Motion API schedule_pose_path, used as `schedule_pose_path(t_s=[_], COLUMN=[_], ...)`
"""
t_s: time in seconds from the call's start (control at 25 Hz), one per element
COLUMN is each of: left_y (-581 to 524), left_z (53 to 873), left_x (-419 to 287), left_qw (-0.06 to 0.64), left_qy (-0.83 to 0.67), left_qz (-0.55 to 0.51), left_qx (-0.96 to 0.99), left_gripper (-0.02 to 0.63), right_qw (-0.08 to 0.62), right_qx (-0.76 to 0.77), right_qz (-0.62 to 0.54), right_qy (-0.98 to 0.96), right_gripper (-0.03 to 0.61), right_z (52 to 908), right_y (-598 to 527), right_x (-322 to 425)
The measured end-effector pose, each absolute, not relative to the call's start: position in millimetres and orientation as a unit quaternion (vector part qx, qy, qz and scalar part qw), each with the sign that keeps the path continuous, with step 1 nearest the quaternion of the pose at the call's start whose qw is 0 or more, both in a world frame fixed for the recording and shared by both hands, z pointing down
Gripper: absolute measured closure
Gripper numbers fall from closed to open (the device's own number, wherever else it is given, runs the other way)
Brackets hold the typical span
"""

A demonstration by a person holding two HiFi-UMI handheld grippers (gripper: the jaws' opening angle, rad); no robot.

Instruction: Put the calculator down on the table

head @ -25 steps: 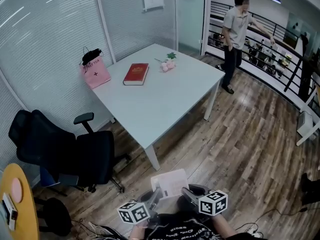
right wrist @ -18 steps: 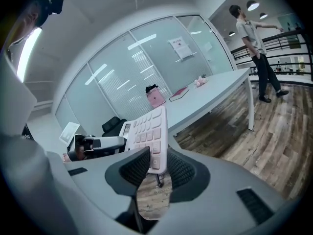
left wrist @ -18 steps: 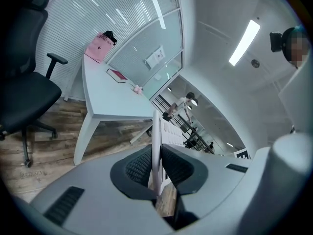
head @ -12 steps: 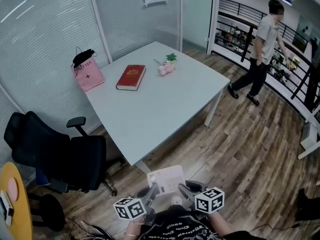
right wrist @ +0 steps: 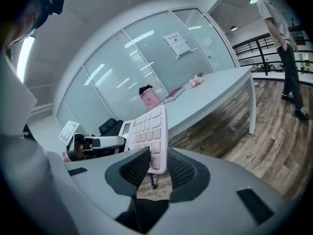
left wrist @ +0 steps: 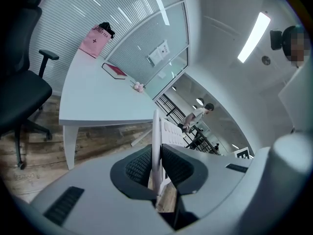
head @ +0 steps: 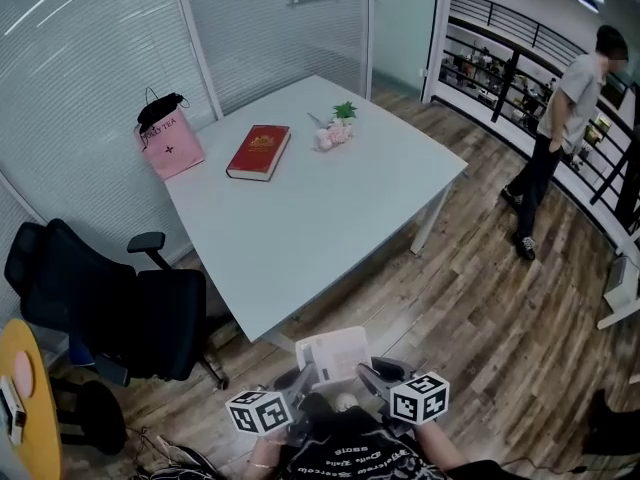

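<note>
One calculator (head: 333, 353): thin flat pale slab, rounded keys in rows. Held in air over wood-plank floor (head: 480, 298), short of table (head: 330, 208) corner.
Two grippers. Left gripper (head: 306, 378): jaws narrow, ribbed black pads (left wrist: 139, 166) nipping its left edge. Right gripper (head: 368, 373): jaws clamped on right edge.
Smooth white table carries one red book (head: 259, 151), one pink bag (head: 168, 143), one small pink toy (head: 333, 134).
One black chair (head: 110, 308) beside.

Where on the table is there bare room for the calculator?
The table is bare across its near half, from the red book and pink ornament to the near corner, and at the right corner. Crowded only along the far left: pink bag, book, ornament.
</note>
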State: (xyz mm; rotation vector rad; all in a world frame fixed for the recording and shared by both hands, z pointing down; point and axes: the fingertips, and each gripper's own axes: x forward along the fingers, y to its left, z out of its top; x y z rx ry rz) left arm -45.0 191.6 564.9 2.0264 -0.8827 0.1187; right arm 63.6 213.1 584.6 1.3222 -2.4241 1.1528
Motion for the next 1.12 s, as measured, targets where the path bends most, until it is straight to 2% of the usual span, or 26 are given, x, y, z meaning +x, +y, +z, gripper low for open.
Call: schedule_pose_path(t_s=[0.44, 0.72, 1.12], left_y=[125, 38, -88], left_z=[564, 559, 553], left_x=[-44, -36, -37], left_qw=[0.454, 0.435, 0.446], left_qy=[-0.342, -0.339, -0.32], left_qz=[0.05, 0.072, 0.073], left_qx=[0.821, 0.831, 0.833], left_gripper=[0.546, 0.546, 0.546], right_qw=[0.059, 0.06, 0.061], right_qx=[0.45, 0.46, 0.477], right_qz=[0.386, 0.389, 0.385], right_qy=[-0.803, -0.796, -0.788], right_gripper=[0.46, 0.46, 0.46], right_z=[583, 582, 573], right_y=[151, 67, -54], right_x=[64, 70, 68])
